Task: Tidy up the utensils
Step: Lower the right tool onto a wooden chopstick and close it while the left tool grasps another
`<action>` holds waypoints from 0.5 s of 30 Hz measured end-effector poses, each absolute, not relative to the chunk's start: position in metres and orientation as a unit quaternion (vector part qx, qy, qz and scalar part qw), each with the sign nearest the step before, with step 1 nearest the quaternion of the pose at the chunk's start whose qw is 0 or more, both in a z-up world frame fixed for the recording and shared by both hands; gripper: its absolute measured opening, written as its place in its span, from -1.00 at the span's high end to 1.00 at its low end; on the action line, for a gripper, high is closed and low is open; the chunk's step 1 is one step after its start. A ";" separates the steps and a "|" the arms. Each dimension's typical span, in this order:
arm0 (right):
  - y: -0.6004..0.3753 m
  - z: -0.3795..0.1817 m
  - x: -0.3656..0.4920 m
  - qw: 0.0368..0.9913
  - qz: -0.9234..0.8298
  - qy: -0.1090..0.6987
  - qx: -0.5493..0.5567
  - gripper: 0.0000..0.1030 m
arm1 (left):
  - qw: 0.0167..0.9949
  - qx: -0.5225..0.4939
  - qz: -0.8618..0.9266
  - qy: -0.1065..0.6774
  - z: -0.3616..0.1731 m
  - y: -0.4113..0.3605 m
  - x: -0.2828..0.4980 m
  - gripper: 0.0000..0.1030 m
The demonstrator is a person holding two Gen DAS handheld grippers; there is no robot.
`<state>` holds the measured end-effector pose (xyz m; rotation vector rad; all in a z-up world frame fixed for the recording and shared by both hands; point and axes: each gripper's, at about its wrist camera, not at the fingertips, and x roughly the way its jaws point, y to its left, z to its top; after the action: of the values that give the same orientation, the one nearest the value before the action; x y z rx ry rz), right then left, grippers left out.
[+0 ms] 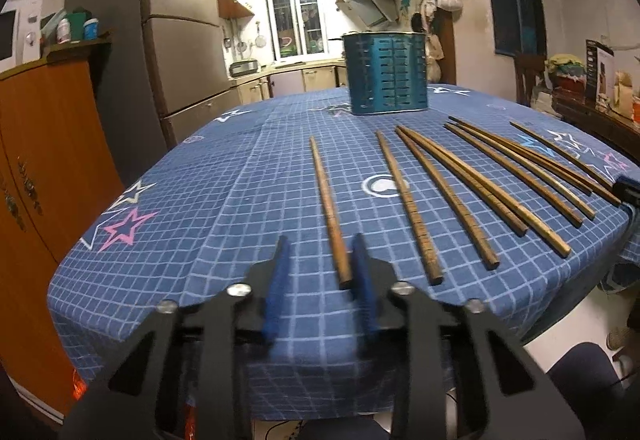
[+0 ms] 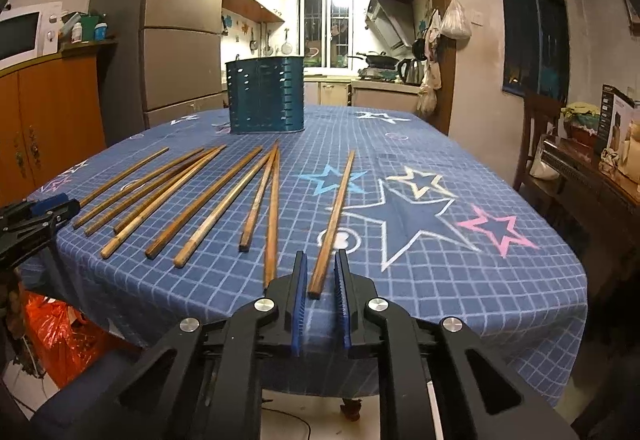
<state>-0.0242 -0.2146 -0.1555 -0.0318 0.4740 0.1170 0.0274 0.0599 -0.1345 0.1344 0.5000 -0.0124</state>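
a surface [image 2: 520, 320] draped with a blue grid-patterned cloth printed with white, pink and pale blue stars is seen from both wrist views. a perforated teal utensil holder [image 1: 386, 74] stands upright toward the far end of the surface. wooden chopsticks [image 2: 200, 200] are laid out loosely side by side on the cloth nearer the front edge, most of them fanned at slight angles, some pairs touching or crossing at their far tips.

the left tool [image 1: 318, 252] is held low over the front edge, its blue pads set apart with the near end of the leftmost chopstick [image 1: 330, 212] between them, close against the right-hand pad; whether it is pinched cannot be told. the right tool [image 2: 320, 260] is placed likewise, its pads narrowly spaced around the near end of the rightmost chopstick [image 2: 334, 224], which lies apart from the others; slim gaps are visible on both sides of the stick, so it is not gripped.

beyond the surface a lit kitchen with a barred window [image 2: 326, 24], wall cabinets and a range hood is visible. a tall refrigerator [image 2: 180, 28] and an orange wooden cabinet [image 1: 44, 160] carrying a white microwave [image 2: 24, 34] are seen at the left. a kettle [image 2: 412, 72] sits on the kitchen counter, and a wooden chair [image 2: 540, 136] stands at the right wall.
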 end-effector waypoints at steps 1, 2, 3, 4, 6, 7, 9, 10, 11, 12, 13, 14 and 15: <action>-0.215 -0.155 -0.023 0.970 0.059 0.235 -0.015 0.70 | 0.967 0.070 -0.008 0.246 -0.135 0.057 0.027 0.59; -0.216 -0.156 -0.022 0.969 0.060 0.237 -0.016 0.70 | 0.967 0.072 -0.007 0.246 -0.135 0.055 0.027 0.62; -0.215 -0.157 -0.022 0.969 0.063 0.239 -0.016 0.70 | 0.967 0.075 -0.005 0.245 -0.136 0.054 0.027 0.62; -0.215 -0.158 -0.023 0.969 0.064 0.239 -0.019 0.70 | 0.967 0.075 -0.005 0.244 -0.136 0.053 0.027 0.62; -0.215 -0.158 -0.023 0.969 0.064 0.239 -0.018 0.70 | 0.968 0.073 -0.001 0.241 -0.137 0.054 0.026 0.57; -0.216 -0.158 -0.023 0.969 0.064 0.239 -0.018 0.70 | 0.968 0.073 0.001 0.240 -0.138 0.054 0.025 0.57; -0.216 -0.158 -0.024 0.969 0.062 0.238 -0.015 0.70 | 0.968 0.072 0.003 0.241 -0.138 0.053 0.022 0.57; -0.216 -0.158 -0.024 0.969 0.062 0.239 -0.014 0.70 | 0.968 0.071 0.003 0.241 -0.138 0.053 0.021 0.57; -0.216 -0.158 -0.024 0.969 0.063 0.239 -0.011 0.70 | 0.968 0.070 0.003 0.241 -0.139 0.054 0.020 0.57; -0.216 -0.158 -0.024 0.969 0.065 0.238 -0.010 0.70 | 0.968 0.071 0.004 0.240 -0.139 0.053 0.019 0.57; -0.216 -0.159 -0.025 0.969 0.066 0.238 -0.010 0.70 | 0.968 0.072 0.005 0.239 -0.139 0.053 0.018 0.57; -0.216 -0.159 -0.027 0.969 0.066 0.238 -0.012 0.70 | 0.969 0.072 0.005 0.238 -0.140 0.053 0.018 0.57; -0.215 -0.159 -0.028 0.969 0.066 0.238 -0.012 0.70 | 0.969 0.070 0.006 0.238 -0.140 0.053 0.017 0.57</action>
<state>-0.0280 -0.2153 -0.1589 -0.0239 0.4813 0.1335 0.0173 0.0533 -0.1399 0.1417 0.4801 0.0120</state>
